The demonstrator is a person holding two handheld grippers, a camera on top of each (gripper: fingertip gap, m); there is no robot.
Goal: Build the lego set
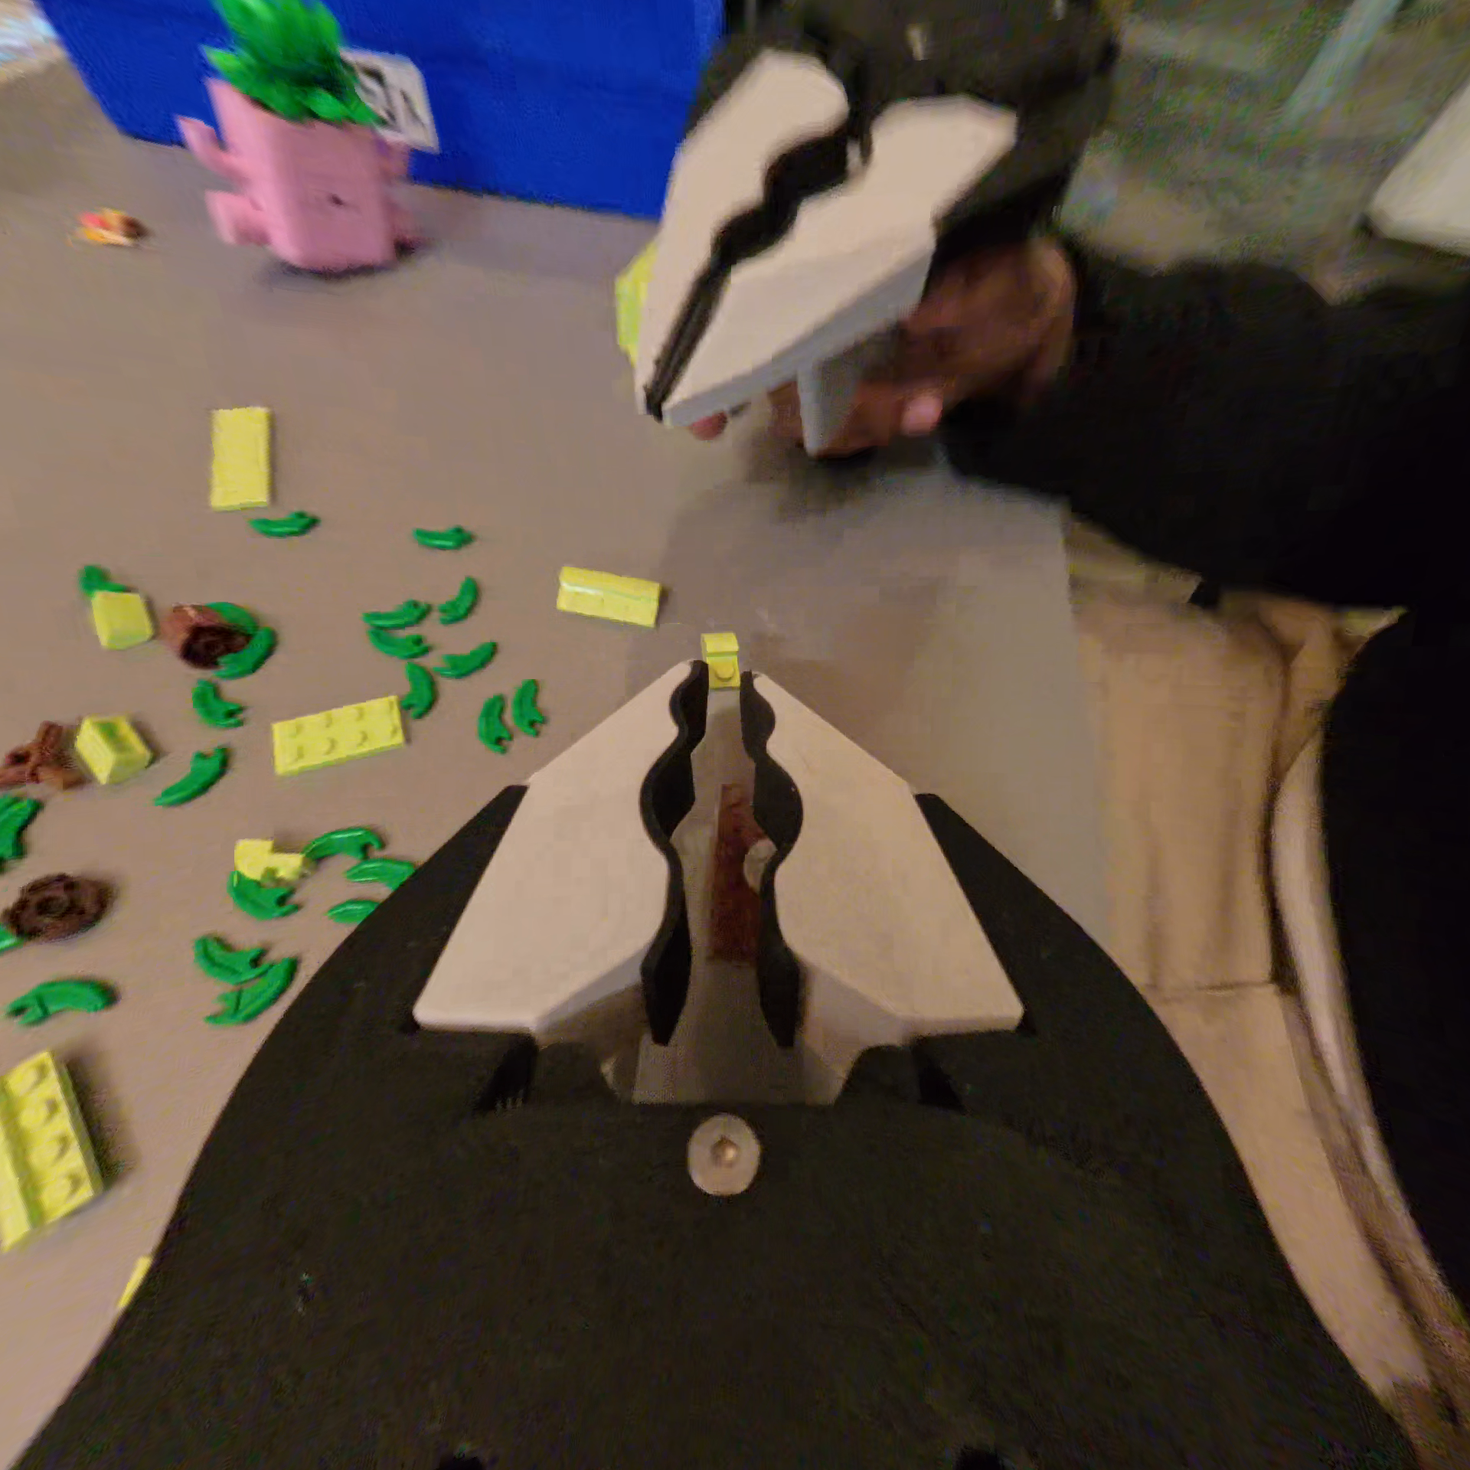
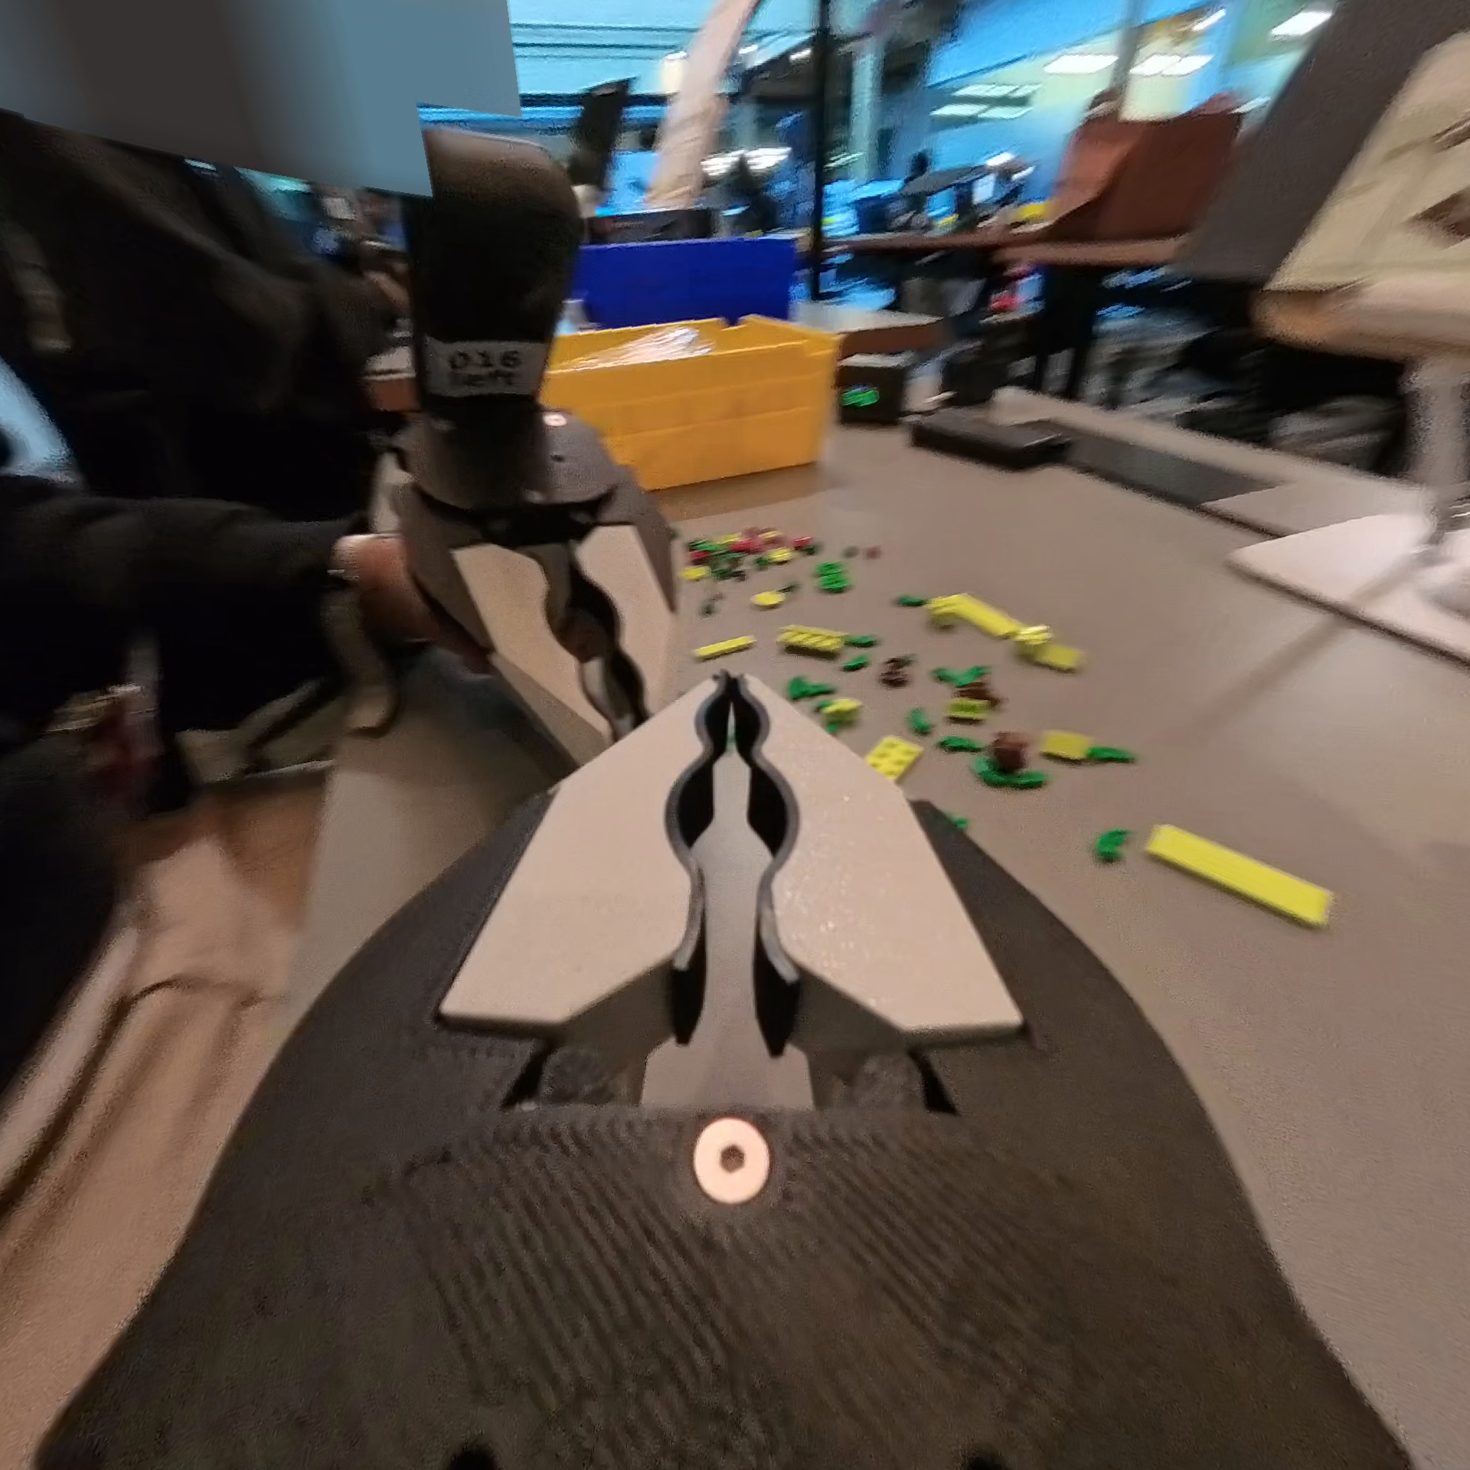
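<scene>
My left gripper [image 1: 722, 678] is shut on a small lime brick [image 1: 720, 648] that sticks out past its tips, above the grey table [image 1: 835, 573]. A brown piece [image 1: 736, 875] shows through the gap between its fingers. My right gripper [image 2: 728, 682] is shut, with nothing visible at its tips. In the left wrist view it [image 1: 659, 402] hangs blurred at upper right, held by a hand [image 1: 978, 334], tips pointing down-left, and a lime piece [image 1: 634, 302] peeks out behind it. The left gripper [image 2: 624, 708] stands just left of the right one's tips. A pink build with green leaves [image 1: 306, 183] stands far left.
Loose lime plates [image 1: 338, 733], green leaf pieces [image 1: 398, 614] and brown pieces [image 1: 54, 907] lie scattered over the table's left side. A blue bin [image 1: 541, 95] stands behind the pink build and a yellow bin [image 2: 700, 398] stands farther back. The person's dark sleeve [image 1: 1233, 445] lies at right. The grippers' ends are close to 7 cm from one another.
</scene>
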